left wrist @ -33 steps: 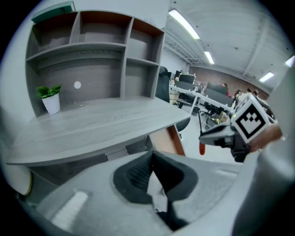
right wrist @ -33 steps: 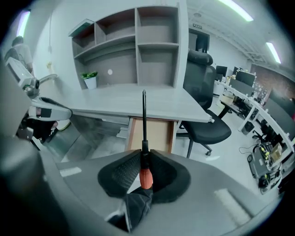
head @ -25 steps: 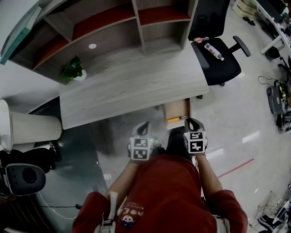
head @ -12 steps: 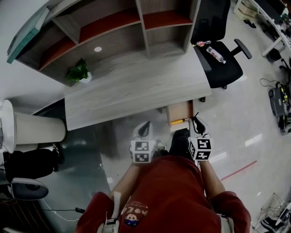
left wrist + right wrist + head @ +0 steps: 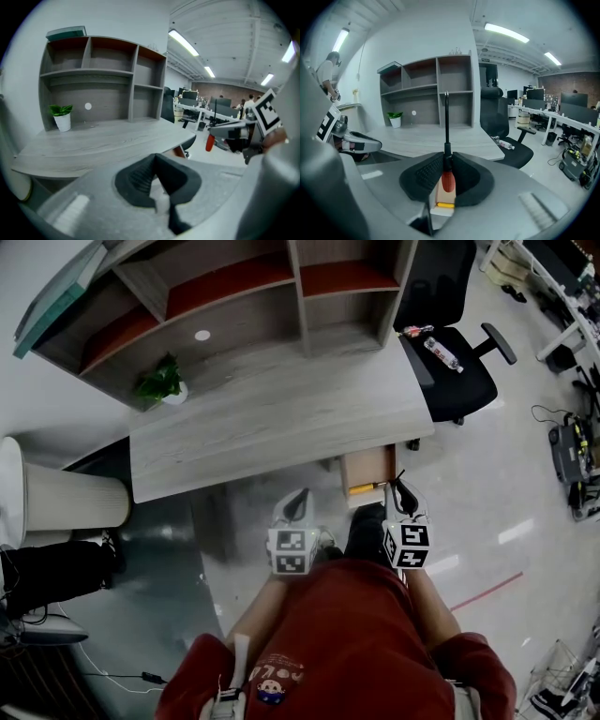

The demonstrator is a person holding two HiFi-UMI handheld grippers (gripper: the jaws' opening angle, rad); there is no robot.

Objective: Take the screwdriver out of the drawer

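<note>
Clamping the red-handled screwdriver (image 5: 446, 140), shaft pointing straight up mid-frame, the right gripper (image 5: 446, 163) hangs over the open drawer (image 5: 367, 465); left gripper (image 5: 156, 164) closed, empty.

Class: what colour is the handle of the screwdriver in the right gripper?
Red handle, best in right gripper view.

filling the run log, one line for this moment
right gripper: shut on screwdriver | left gripper: shut, empty | drawer: open

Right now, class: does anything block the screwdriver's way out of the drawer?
Nothing visible does. The right claw grips the screwdriver by its red handle over the open drawer, with the shaft pointing into open air.
</note>
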